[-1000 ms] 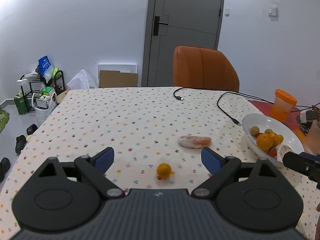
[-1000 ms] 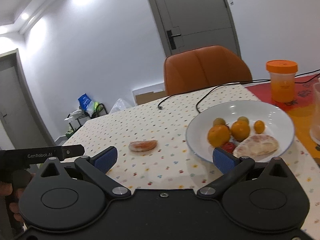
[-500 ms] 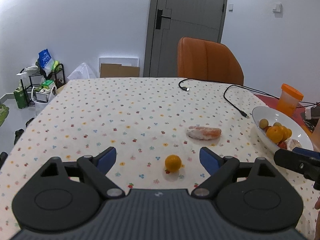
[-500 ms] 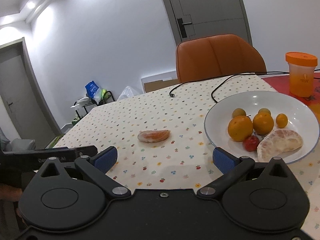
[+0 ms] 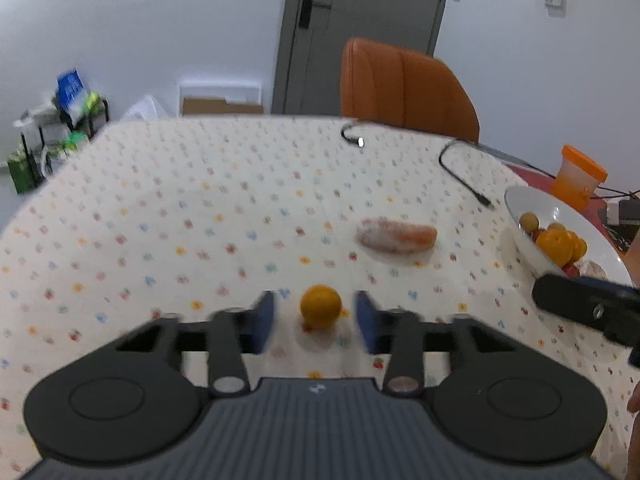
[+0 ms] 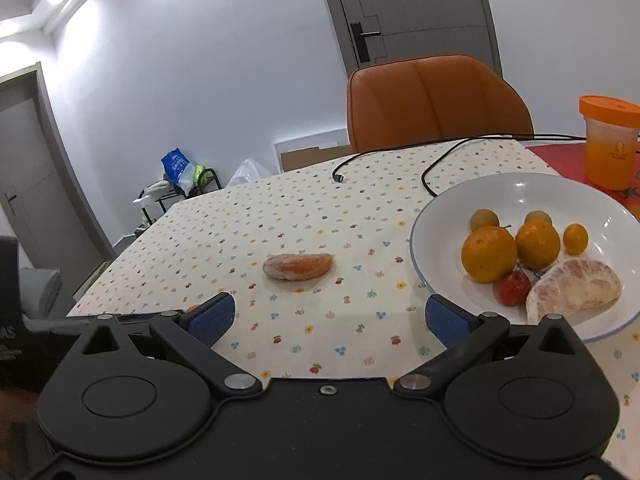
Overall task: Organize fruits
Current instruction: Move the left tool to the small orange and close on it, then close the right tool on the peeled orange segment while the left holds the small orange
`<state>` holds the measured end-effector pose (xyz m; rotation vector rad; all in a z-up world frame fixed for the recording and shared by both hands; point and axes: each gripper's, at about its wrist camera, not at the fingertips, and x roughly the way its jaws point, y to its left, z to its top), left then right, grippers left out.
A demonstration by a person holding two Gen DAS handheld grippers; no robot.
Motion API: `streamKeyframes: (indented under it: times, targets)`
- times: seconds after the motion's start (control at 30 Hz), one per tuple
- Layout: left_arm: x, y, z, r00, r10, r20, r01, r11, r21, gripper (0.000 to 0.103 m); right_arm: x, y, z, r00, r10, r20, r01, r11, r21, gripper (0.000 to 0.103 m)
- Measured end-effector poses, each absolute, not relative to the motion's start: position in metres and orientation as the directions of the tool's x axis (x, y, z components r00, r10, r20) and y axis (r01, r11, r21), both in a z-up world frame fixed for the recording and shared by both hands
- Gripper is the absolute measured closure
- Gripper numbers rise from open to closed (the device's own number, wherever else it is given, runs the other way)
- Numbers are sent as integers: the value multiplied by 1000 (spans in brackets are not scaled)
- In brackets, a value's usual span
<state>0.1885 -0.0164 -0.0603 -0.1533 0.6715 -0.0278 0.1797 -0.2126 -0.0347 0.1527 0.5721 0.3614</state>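
Observation:
A small orange (image 5: 321, 306) rests on the flowered tablecloth, right between the blue pads of my left gripper (image 5: 316, 320). The jaws have narrowed but stay open, with a slim gap on each side of the fruit. Farther off lies a peeled citrus segment (image 5: 397, 235), also seen ahead in the right wrist view as the segment (image 6: 298, 266). My right gripper (image 6: 328, 316) is wide open and holds nothing. To its right stands the white bowl (image 6: 500, 188) with oranges (image 6: 489, 254), a red fruit (image 6: 514, 288) and a peeled wedge (image 6: 572, 290).
An orange-lidded jar (image 6: 608, 140) stands on a red mat behind the bowl. Black cables (image 6: 440, 152) lie across the far part of the table. An orange chair (image 6: 436, 100) sits at the far edge. The right gripper's body (image 5: 588, 312) shows in the left wrist view.
My left gripper has moved forward onto the small orange and its jaws have narrowed around it. The right gripper has shifted slightly and stays open.

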Motion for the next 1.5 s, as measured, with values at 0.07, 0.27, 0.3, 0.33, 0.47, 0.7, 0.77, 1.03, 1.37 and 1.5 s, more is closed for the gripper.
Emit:
streamKeyframes:
  times: [0.07,0.27,0.3,0.33,0.47,0.7,0.77,1.03,1.37,1.5]
  targets:
    - [189,-16,-60,791,-71,-607,-19,990,-140,83,181,-211,-35,777,378,-502,-293,925,242,0]
    - [186,-4,-52,814,-73,-576,-32,985,-170,83,187,-199,-35,763,391,-514,-318,920,229,0]
    - [186,-2,-51,816,-69,-574,-38,984,-173,83,188,-197,-35,757,402,-515,-326,916,235,0]
    - [185,0,-50,818,-66,-571,-43,984,-175,83,190,-195,-35,751,412,-515,-334,911,242,0]
    - [183,11,-48,828,-48,-559,-58,984,-170,83,196,-186,-35,748,411,-521,-342,912,228,0]
    - [180,34,-47,835,-13,-550,-108,976,-187,83,208,-170,-38,725,430,-538,-359,903,237,0]
    - [179,42,-47,836,-6,-548,-125,972,-201,83,214,-164,-40,717,419,-557,-352,907,229,0]
    - [176,69,-49,837,24,-546,-177,957,-229,83,233,-141,-45,707,391,-590,-350,918,188,0]
    - [179,102,-51,821,98,-562,-269,935,-229,83,268,-125,-56,708,324,-628,-301,942,147,0]
    - [180,108,-53,815,113,-568,-287,931,-227,83,278,-119,-65,718,287,-634,-284,952,110,0]
